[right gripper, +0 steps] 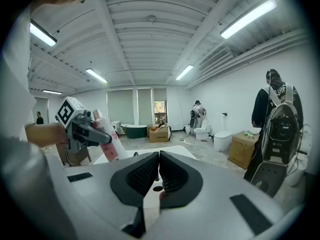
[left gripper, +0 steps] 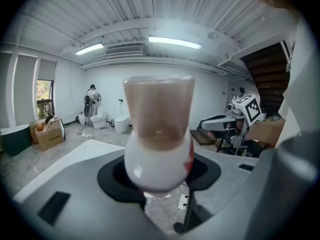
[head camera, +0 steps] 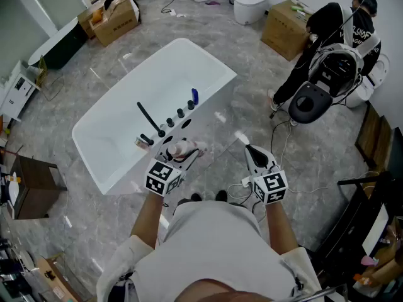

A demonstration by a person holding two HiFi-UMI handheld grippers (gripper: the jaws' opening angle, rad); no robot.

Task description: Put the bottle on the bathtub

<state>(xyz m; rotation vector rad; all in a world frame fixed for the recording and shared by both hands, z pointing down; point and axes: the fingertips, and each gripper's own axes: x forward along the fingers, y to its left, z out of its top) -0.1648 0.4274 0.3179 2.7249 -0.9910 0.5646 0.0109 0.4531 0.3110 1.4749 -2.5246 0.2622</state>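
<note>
My left gripper (head camera: 182, 151) is shut on a white bottle with a pinkish cap (head camera: 184, 148), held just in front of the near rim of the white bathtub (head camera: 119, 121). In the left gripper view the bottle (left gripper: 158, 149) fills the middle, pinched between the jaws, cap toward the camera. The right gripper view shows the same bottle (right gripper: 107, 136) with a pink label, in the left gripper at the left. My right gripper (head camera: 250, 153) hangs over the floor to the right of the tub, jaws pressed together with nothing in them (right gripper: 158, 172).
Black taps and a blue bottle (head camera: 194, 95) stand along the tub's near rim. A person in black (head camera: 334, 36) bends by a toilet seat (head camera: 312, 102) at the right. Cardboard boxes (head camera: 286, 27), toilets (head camera: 250, 5) and cables on the floor surround the area.
</note>
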